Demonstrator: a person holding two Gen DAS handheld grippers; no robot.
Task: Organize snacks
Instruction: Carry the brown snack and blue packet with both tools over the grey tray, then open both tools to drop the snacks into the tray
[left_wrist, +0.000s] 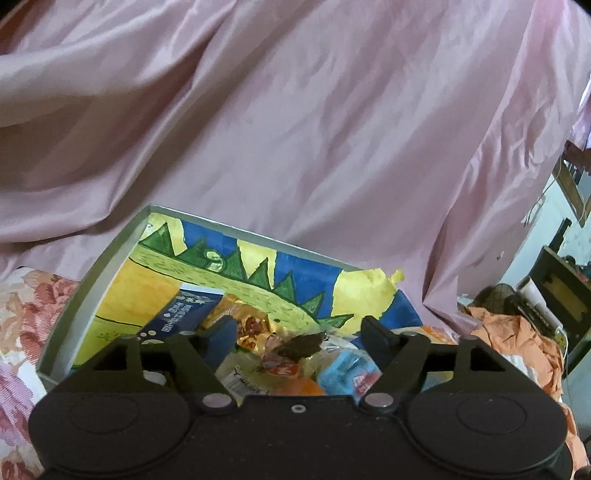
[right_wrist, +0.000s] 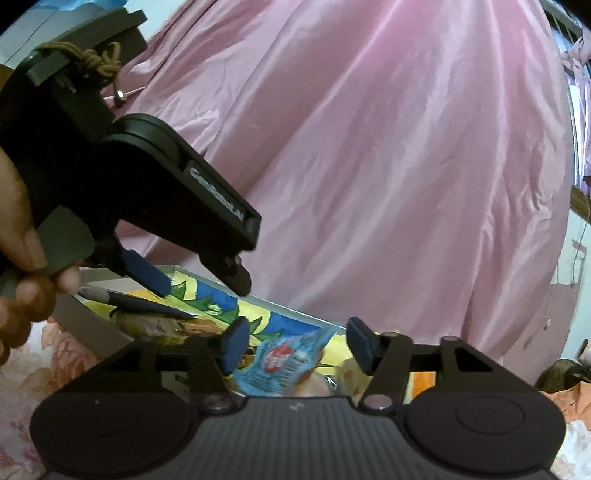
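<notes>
1. Several snacks are already in the grey box (left_wrist: 92, 273) with the drawn paper lining: a dark blue carton (left_wrist: 181, 314), a golden wrapper (left_wrist: 247, 325) and a light blue packet (left_wrist: 343, 373), all heaped at the near end.
2. My left gripper (left_wrist: 299, 332) hangs over that heap, jaws spread wide, nothing pinched between them.
3. My right gripper (right_wrist: 295, 349) is open too; the light blue packet (right_wrist: 284, 362) shows between the pads, but neither pad presses on it, so I'd call it let go.
4. From the right wrist I see my left hand (right_wrist: 22, 266) on its handle above the box's far corner.
5. Loose snacks outside the box? Can't tell, as the gripper bodies hide the foreground. I judge we're well along, tidying left.
</notes>
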